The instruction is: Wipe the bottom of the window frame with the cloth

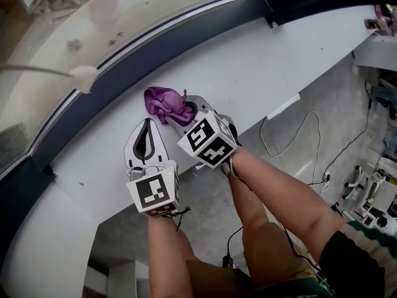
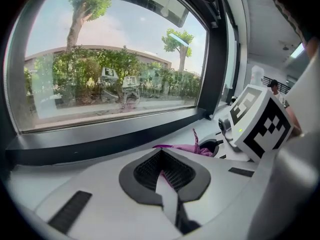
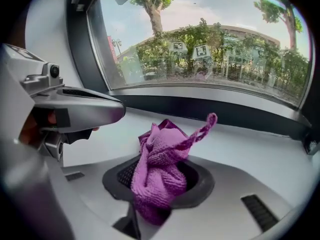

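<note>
A crumpled purple cloth [image 1: 166, 103] hangs just above the white sill [image 1: 260, 67], short of the dark bottom rail of the window frame [image 1: 186, 39]. My right gripper [image 1: 188, 112] is shut on the cloth; in the right gripper view the cloth [image 3: 159, 176] bunches out of the jaws with one strand sticking up. My left gripper [image 1: 147, 125] sits beside it on the left, over the sill, jaws shut with nothing between them. In the left gripper view the cloth [image 2: 182, 148] shows past the jaws, below the dark rail [image 2: 100, 140].
The sill's front edge drops to a grey floor with loose cables [image 1: 298, 135] and a white strip [image 1: 283, 107]. Equipment [image 1: 372, 191] stands at the right. A white fitting [image 1: 84, 78] sits on the frame at the left. Window glass lies beyond the rail.
</note>
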### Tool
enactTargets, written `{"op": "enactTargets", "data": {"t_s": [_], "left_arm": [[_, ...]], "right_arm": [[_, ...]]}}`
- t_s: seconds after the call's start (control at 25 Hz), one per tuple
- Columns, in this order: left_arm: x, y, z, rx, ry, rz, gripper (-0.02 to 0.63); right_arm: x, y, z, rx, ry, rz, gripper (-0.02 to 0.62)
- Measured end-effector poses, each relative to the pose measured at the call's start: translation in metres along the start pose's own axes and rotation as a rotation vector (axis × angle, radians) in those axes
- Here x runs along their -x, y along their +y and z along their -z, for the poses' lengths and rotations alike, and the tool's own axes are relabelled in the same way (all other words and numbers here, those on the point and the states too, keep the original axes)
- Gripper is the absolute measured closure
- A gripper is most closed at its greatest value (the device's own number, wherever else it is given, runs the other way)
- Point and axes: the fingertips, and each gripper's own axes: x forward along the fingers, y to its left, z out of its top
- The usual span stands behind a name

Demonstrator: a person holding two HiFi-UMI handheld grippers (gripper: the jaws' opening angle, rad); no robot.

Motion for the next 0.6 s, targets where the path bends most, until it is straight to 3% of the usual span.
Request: {"op": "enactTargets", "data": {"t_s": [0.6], "left_arm": [[-0.083,-0.124,-0.031,-0.049,0.032,0.123,0.601]], "right_arm": [[0.069,-0.125,0.056,-0.071,-0.004,0.090,0.451]]}}
